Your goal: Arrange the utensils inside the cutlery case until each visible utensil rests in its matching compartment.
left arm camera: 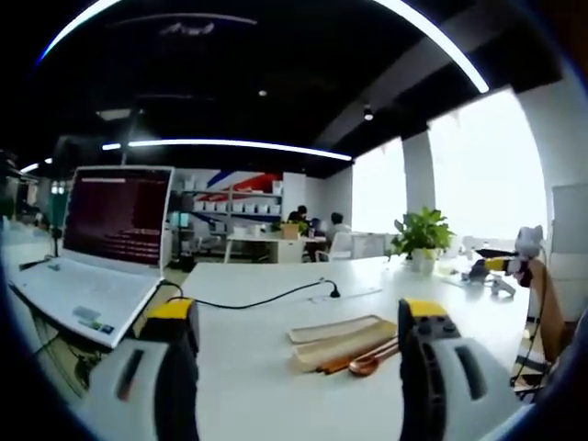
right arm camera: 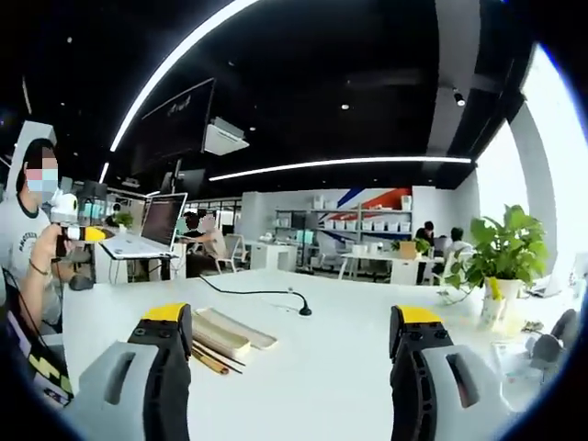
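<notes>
Both claws hang open and empty above the white worktop [left arm camera: 257, 367]. The cutlery case [left arm camera: 342, 336] lies ahead of the left claw [left arm camera: 299, 367], with a spoon [left arm camera: 372, 362] and chopsticks [left arm camera: 354, 358] beside it; the right claw [right arm camera: 292, 367] sees it low left. Approach the spoon handle low, jaws astride it.

Beige cutlery case [left arm camera: 342, 342] open on white tbl, lid [left arm camera: 333, 328] beside, spoon [left arm camera: 371, 361] + chopsticks [left arm camera: 354, 358] alongside

No readable txt — laptop screen [left arm camera: 117, 213] shows red lines, too blurred to make out.
</notes>
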A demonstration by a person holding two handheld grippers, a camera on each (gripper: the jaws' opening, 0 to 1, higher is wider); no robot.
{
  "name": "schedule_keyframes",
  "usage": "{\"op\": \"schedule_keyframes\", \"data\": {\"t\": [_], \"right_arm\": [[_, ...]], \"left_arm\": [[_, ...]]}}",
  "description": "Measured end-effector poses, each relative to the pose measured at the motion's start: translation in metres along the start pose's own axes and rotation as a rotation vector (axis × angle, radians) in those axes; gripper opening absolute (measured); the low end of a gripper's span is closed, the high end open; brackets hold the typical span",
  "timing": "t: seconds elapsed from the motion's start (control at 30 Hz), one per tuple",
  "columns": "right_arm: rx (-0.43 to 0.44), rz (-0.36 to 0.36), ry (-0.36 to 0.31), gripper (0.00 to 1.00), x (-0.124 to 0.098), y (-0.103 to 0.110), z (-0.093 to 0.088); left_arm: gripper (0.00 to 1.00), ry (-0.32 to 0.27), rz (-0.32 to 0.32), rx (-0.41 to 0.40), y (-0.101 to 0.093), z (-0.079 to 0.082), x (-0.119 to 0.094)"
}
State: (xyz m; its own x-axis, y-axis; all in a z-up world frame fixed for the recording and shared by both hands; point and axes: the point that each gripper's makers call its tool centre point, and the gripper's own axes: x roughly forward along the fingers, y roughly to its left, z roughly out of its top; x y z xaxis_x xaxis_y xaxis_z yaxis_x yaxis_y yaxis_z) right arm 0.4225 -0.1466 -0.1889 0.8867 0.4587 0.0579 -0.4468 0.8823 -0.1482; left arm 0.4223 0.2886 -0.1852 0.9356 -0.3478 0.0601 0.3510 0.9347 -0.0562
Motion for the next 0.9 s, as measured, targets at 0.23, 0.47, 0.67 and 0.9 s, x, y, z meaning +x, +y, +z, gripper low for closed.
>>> {"op": "schedule_keyframes", "data": {"t": [0.23, 0.47, 0.67, 0.9], "right_arm": [[-0.166, 0.185, 0.044, 0.92, 0.031, 0.045, 0.019], [-0.280, 0.336, 0.147, 0.84, 0.060, 0.080, 0.015], [-0.370, 0.441, 0.242, 0.74, 0.082, 0.106, 0.009], [-0.438, 0.513, 0.337, 0.72, 0.111, 0.125, -0.004]], "left_arm": [[0.94, -0.035, -0.002, 0.002, -0.001, 0.007, -0.004], [0.94, -0.026, -0.006, 0.003, -0.002, 0.004, -0.003], [0.94, -0.016, -0.022, 0.007, -0.005, 0.002, -0.002], [0.93, -0.008, -0.035, 0.002, -0.007, 0.000, 0.000]]}}
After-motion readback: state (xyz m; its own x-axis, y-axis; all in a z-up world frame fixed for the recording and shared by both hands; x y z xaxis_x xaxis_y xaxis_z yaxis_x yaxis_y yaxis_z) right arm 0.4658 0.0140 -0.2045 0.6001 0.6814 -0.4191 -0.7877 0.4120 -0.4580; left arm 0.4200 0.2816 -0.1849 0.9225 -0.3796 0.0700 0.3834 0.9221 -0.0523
